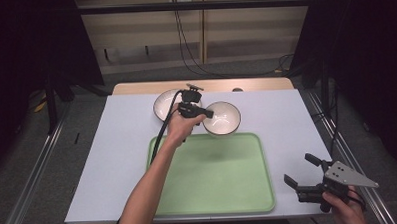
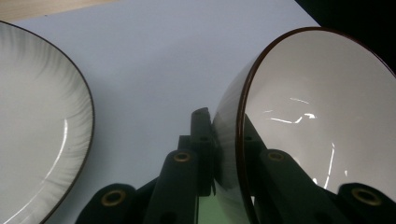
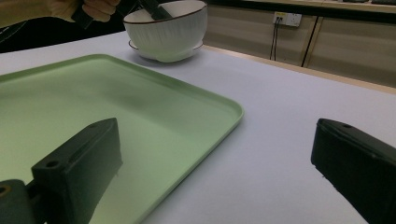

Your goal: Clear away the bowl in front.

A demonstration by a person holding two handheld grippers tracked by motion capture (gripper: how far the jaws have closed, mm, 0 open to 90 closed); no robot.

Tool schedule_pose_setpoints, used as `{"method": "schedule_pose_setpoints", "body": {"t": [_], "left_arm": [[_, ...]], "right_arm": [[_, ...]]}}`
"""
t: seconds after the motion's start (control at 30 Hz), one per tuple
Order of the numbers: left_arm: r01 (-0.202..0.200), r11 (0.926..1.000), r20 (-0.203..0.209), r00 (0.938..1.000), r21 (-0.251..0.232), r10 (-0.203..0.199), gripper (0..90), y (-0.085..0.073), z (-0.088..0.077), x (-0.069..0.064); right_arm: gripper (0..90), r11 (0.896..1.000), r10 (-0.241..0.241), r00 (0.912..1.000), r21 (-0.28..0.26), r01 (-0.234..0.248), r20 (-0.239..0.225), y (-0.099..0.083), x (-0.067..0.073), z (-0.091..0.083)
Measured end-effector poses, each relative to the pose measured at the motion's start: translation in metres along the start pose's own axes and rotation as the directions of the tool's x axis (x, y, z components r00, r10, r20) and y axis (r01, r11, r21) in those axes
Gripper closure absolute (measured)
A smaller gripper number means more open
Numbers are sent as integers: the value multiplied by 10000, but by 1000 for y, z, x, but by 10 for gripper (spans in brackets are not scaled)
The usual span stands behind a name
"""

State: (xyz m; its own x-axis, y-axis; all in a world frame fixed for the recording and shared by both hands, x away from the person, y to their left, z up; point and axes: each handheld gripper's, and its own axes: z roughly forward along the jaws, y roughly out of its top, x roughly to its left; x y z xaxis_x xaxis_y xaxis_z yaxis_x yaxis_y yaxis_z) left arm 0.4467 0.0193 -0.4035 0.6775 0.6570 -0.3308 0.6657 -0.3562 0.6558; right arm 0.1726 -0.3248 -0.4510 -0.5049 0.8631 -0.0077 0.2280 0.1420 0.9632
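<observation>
At the near edge of the table, the person's right gripper [image 1: 303, 179] waits beside the pale green plastic tray [image 1: 249, 200], its two black jaws standing wide apart with nothing between them. Across the table, the left gripper [image 1: 205, 113] is clamped on the rim of a white ceramic bowl with a dark brown edge [image 1: 226, 122], one jaw pressed to the outer wall and the other inside, as the left gripper view shows close up. The bowl hangs tilted in that grip, just beyond the tray's far edge and beside a shallow white plate with the same dark rim [image 1: 162, 104], which lies flat on the light grey tabletop [image 1: 112, 145]. By the look of it, the job is barely under way: the bowl is seized and apparently lifted, but the tray stands bare, so carrying the crockery onto it remains to be done.
</observation>
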Motion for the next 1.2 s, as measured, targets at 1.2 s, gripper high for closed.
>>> {"method": "schedule_pose_setpoints", "body": {"t": [1.2], "left_arm": [[-781, 9862, 911, 9937, 1458, 652, 822, 2, 67, -53]], "right_arm": [[14, 9999, -113, 9999, -76, 113, -2, 0, 0, 0]]}}
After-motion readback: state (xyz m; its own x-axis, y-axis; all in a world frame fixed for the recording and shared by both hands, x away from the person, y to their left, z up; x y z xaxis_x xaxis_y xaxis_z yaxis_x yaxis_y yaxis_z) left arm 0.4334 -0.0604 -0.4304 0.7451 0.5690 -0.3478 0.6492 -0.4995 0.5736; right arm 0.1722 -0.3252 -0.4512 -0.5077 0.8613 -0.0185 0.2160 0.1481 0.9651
